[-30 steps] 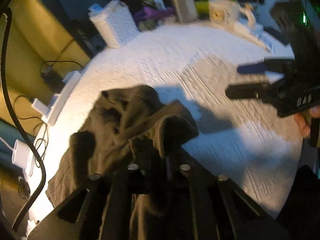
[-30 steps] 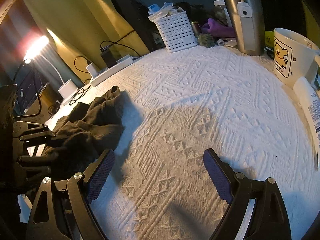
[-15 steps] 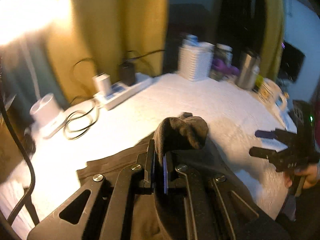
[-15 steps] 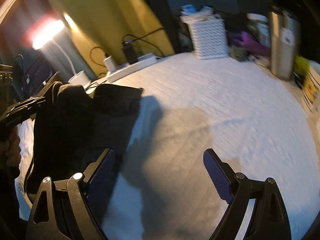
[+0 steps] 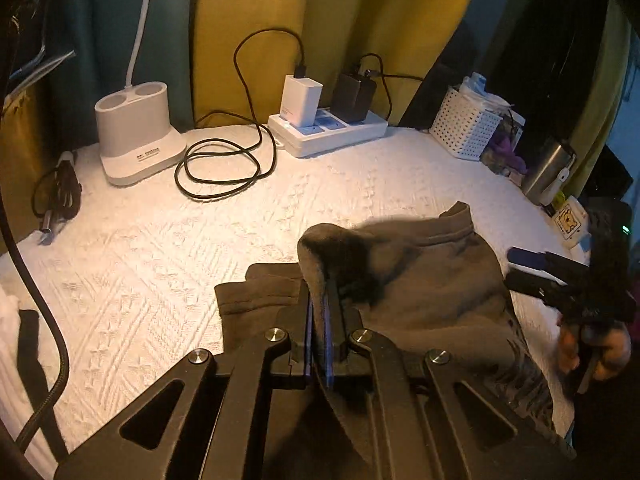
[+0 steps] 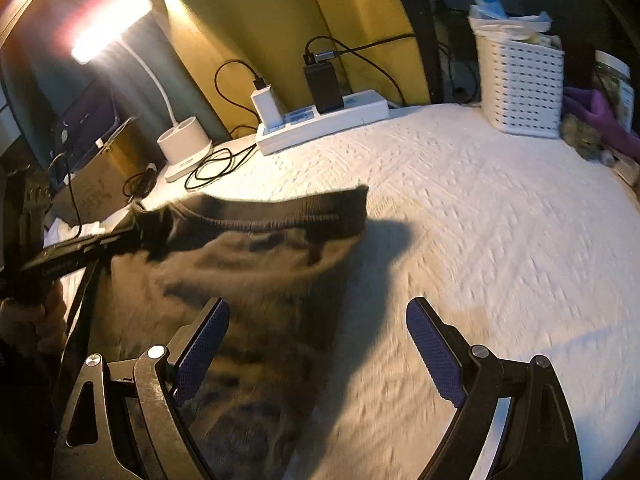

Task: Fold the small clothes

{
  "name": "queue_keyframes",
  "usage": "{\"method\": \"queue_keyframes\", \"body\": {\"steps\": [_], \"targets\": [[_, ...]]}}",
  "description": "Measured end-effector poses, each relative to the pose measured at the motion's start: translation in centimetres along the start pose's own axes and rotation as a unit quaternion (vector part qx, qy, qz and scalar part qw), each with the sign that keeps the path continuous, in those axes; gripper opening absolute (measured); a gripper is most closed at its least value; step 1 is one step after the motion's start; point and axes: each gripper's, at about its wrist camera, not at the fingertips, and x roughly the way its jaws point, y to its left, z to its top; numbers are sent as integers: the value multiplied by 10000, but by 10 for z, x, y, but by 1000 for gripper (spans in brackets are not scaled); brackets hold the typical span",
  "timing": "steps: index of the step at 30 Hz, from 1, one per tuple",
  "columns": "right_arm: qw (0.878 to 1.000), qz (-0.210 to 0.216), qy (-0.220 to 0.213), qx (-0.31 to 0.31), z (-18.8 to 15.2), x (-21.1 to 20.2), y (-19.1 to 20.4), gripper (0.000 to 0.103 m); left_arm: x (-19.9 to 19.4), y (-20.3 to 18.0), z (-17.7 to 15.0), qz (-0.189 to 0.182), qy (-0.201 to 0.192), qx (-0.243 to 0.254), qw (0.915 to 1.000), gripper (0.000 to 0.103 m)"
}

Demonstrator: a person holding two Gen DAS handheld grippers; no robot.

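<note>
Brown garment (image 5: 432, 292) pinched in left gripper (image 5: 320, 300), lifted over tabletop (image 6: 480, 220). Right gripper (image 6: 316, 344) wide, holding nothing. White basket (image 6: 520, 92) holds packets. Lamp head (image 6: 108, 24) visible only in right view.

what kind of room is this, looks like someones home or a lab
Most likely a home, perhaps a bedroom or living corner: yellow curtains hang behind a table under a white textured cloth, with a desk lamp, a loaded power strip and a cartoon mug.
</note>
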Motion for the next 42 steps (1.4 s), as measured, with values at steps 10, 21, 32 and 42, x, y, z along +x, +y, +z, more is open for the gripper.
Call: {"method": "queue_keyframes", "body": {"steps": [10, 21, 32, 42], "targets": [[9980, 513, 345, 163, 33, 57, -7, 15, -3, 12, 2, -384, -38, -182, 9991, 3], [9975, -147, 285, -636, 59, 92, 23, 9, 28, 41, 7, 24, 335, -428, 9985, 4], [9931, -919, 42, -733, 46, 51, 21, 80, -40, 28, -29, -39, 3, -746, 9972, 58], [9932, -821, 177, -805, -7, -1, 37, 80, -56, -31, -101, -515, 498, -512, 9961, 58]]}}
